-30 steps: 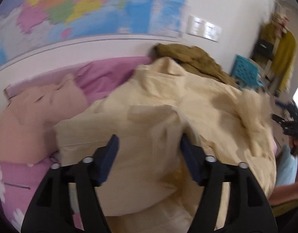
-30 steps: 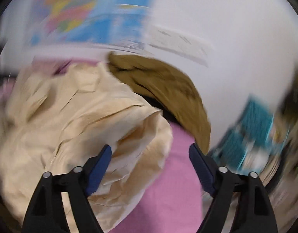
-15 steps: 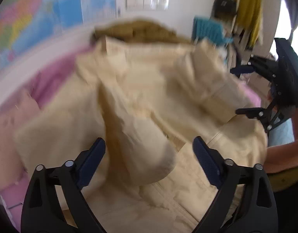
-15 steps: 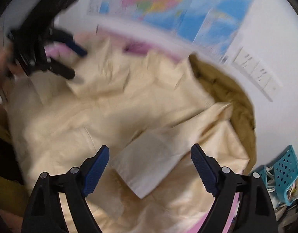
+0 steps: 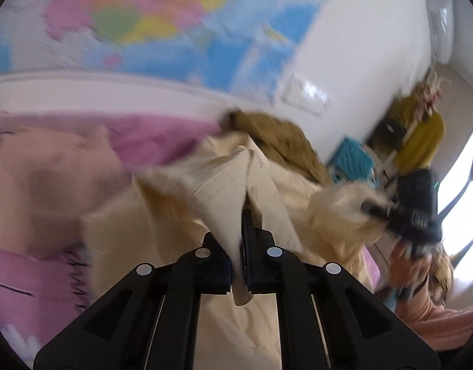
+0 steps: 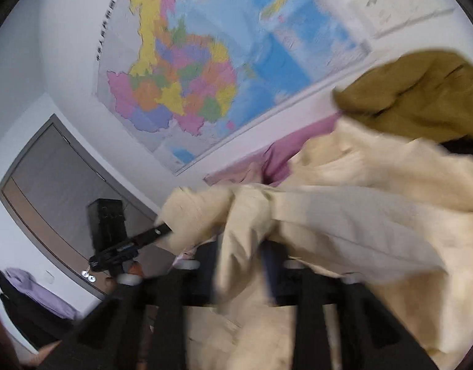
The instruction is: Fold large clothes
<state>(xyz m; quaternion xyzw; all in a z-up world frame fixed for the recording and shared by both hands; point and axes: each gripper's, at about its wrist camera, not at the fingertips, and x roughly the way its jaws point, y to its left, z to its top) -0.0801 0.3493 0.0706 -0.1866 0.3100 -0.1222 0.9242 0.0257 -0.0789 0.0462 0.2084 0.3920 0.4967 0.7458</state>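
Left gripper is clamped on a fold of the large cream cotton garment; right gripper is likewise clenched on another bunch of it. Garment is held lifted and crumpled ahead of both, over the pink bedsheet. No fold is made yet: spreading flat and all folds are judged outstanding. Olive-brown garment is heaped beyond.

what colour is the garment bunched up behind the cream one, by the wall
Olive brown, plain with no pattern: the bunched garment shows best in the right wrist view.
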